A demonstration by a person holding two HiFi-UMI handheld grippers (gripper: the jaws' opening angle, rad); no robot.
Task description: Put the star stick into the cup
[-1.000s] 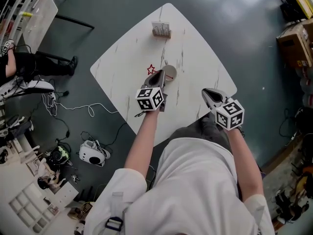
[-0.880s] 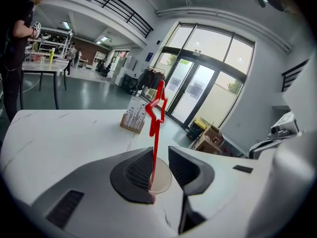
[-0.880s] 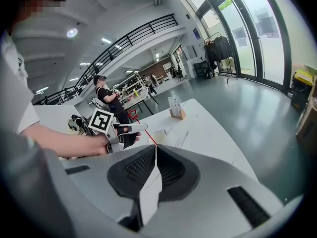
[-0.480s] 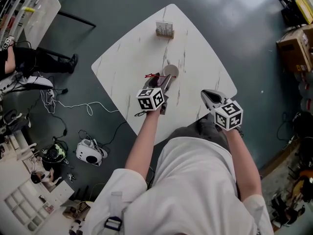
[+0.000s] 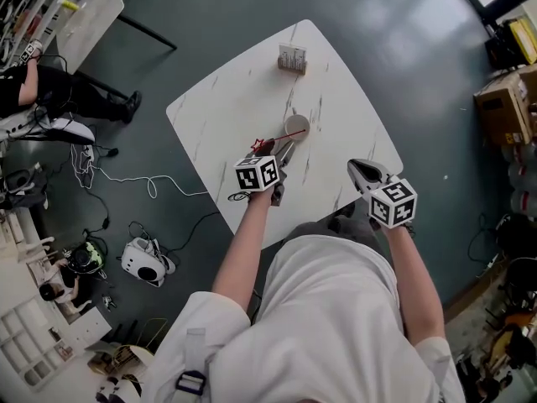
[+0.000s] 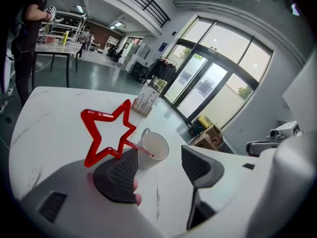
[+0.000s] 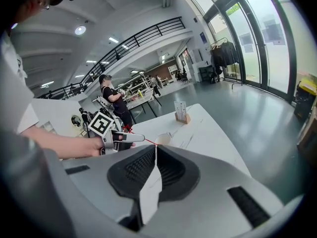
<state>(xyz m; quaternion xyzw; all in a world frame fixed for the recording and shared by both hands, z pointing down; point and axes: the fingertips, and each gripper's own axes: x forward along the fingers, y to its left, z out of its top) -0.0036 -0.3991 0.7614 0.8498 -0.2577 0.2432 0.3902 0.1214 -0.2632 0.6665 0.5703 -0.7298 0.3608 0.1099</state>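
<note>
1. Just ahead of the left gripper, in the head view, the cup stands upright on the white table. The star stick lies almost level. Its star sits beside the gripper's tip on its left, and its thin end reaches the cup's rim. The right gripper hangs well apart to the right, near the table's edge. Far beyond the cup stands a card holder, and its print is too small to read. The marker cube shows only black-and-white squares, no words.

2. Between the left gripper's pads, in the left gripper view, there is nothing: the jaws stand wide apart. The stick crosses just above the tip of the left-hand jaw, with the star up and to that jaw's left and the thin end at the cup's mouth. I cannot tell whether the stick rests on the jaw. As I judge it, nothing clamps the stick, and its heavier star end hangs outside the cup. It could lever itself out and drop onto the table, or drag the light cup over. Drawing the gripper back carelessly could also knock it. A blue sign by the far doors is unreadable.

3. Ahead and to the left of the right gripper, in the right gripper view, the cup and the other gripper show small. This gripper's own jaws are closed tip to tip and hold nothing. No brand or label can be read here.
</note>
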